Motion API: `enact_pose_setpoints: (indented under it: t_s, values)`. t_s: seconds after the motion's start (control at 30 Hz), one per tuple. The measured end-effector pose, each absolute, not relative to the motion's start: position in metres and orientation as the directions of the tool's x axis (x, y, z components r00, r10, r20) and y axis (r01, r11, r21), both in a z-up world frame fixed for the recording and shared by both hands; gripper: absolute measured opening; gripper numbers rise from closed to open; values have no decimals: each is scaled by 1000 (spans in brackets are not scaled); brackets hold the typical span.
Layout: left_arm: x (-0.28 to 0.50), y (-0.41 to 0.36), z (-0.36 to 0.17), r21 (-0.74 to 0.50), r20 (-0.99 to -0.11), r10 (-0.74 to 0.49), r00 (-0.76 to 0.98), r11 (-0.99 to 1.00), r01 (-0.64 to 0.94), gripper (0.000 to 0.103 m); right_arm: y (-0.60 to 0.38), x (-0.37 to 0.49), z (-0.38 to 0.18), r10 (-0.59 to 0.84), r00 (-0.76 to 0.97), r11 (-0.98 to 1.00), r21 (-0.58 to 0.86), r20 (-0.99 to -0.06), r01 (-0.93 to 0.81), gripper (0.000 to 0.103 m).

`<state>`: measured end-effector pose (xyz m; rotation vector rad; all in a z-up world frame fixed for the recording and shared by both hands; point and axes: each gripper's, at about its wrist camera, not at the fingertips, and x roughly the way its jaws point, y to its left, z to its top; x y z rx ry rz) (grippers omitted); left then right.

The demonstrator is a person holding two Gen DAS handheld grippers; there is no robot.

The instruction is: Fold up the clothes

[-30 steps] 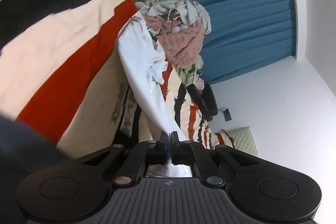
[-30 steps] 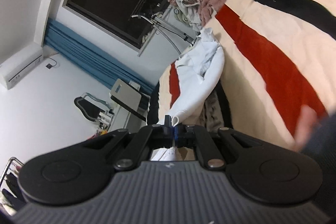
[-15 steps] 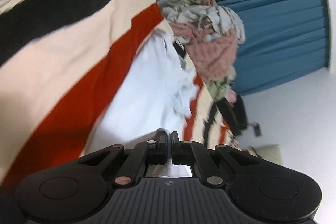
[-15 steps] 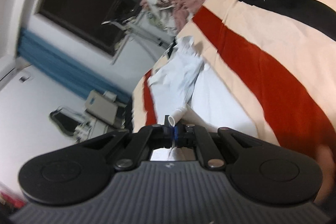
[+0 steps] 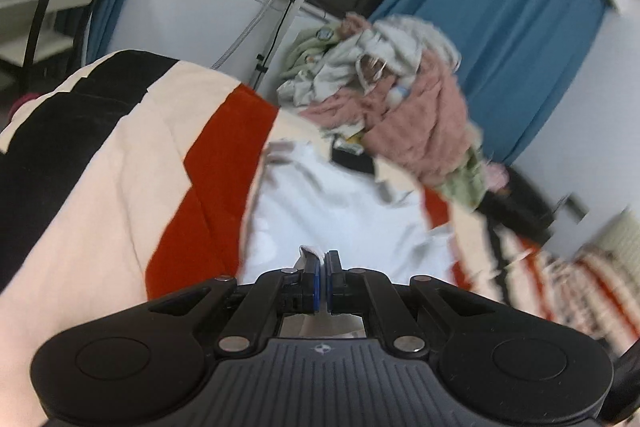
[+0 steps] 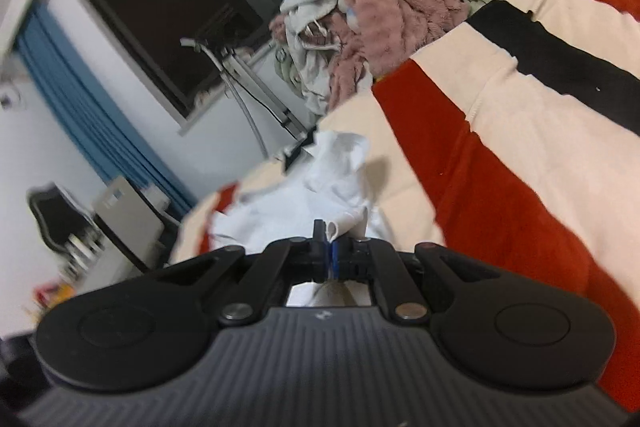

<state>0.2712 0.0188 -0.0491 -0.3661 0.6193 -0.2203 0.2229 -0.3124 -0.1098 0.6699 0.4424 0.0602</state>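
Each hand-held gripper, left point(image 5: 322, 261) and right point(image 6: 329, 241), is clamped on an edge of the white garment point(image 5: 340, 215) spread just ahead on the striped bed point(image 6: 500, 155), apparently mid-laying-out; next likely smoothing it flat before folding.

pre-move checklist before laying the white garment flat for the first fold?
1. Left gripper shut on white garment: ok, an edge sits between the pads.
2. Right gripper shut on the same garment: ok, a fold of cloth pokes up between the pads.
3. Garment spread flat: not ok, far end is bunched and creased.
4. Landing area on striped blanket: ok, bare beside the garment.
5. Clothes pile clear of the garment: cannot tell, it sits close behind the far end.
6. Which edge each gripper holds: cannot tell.
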Motion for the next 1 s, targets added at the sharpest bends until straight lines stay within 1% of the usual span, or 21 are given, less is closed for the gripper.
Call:
enact_pose_setpoints:
  t_s: [0.07,0.17,0.27,0.33,0.37,0.4,0.43,0.47,0.5,0.53,0.57,0.6,0.67,0.73,0.8,1.0]
  values:
    - [284,16,-69,-351,-563,-284,776,932,87,3,-309,236,-122,191,891,814,574,-412,91,5]
    - [297,17,-93,-326,-607,-271,747,942,77,4,-298,249,-135,172,871,867,490,-460,87,5]
    - [299,14,-98,-291,-621,-261,739,952,93,6,-290,253,-140,156,858,893,440,-489,89,6]
    - [295,12,-94,-265,-617,-249,746,959,101,7,-288,251,-136,144,860,902,423,-490,89,7]
    - [292,12,-91,-256,-610,-245,754,961,105,10,-288,250,-134,138,862,904,418,-487,91,8]
    - [288,11,-87,-243,-603,-238,762,964,109,21,-288,248,-131,129,866,905,414,-484,96,10]
    - [283,10,-82,-228,-596,-230,769,967,112,28,-287,245,-128,122,868,908,407,-481,97,22]
    - [276,8,-76,-215,-585,-226,779,969,120,42,-284,243,-123,120,870,916,392,-479,90,49]
    - [269,6,-69,-205,-570,-227,790,970,131,50,-281,240,-118,117,871,923,377,-477,83,64]
    - [261,4,-63,-191,-553,-227,802,971,143,54,-279,236,-112,113,877,929,362,-468,74,85]
    - [253,1,-56,-176,-535,-228,814,972,157,65,-275,228,-106,104,891,937,344,-442,61,87]
    - [245,-2,-49,-161,-519,-227,824,973,166,79,-271,221,-100,95,902,948,315,-422,48,86]
    - [225,-7,-35,-138,-486,-221,846,975,175,89,-264,207,-89,95,914,964,266,-394,14,86]
    - [207,-10,-24,-126,-464,-223,857,975,186,91,-260,193,-81,103,917,969,246,-385,-6,86]
    - [191,-12,-17,-122,-457,-221,862,975,186,96,-255,178,-74,109,920,974,226,-377,-23,86]
    - [149,-13,-5,-101,-443,-214,871,977,188,98,-245,133,-58,120,929,981,183,-349,-58,86]
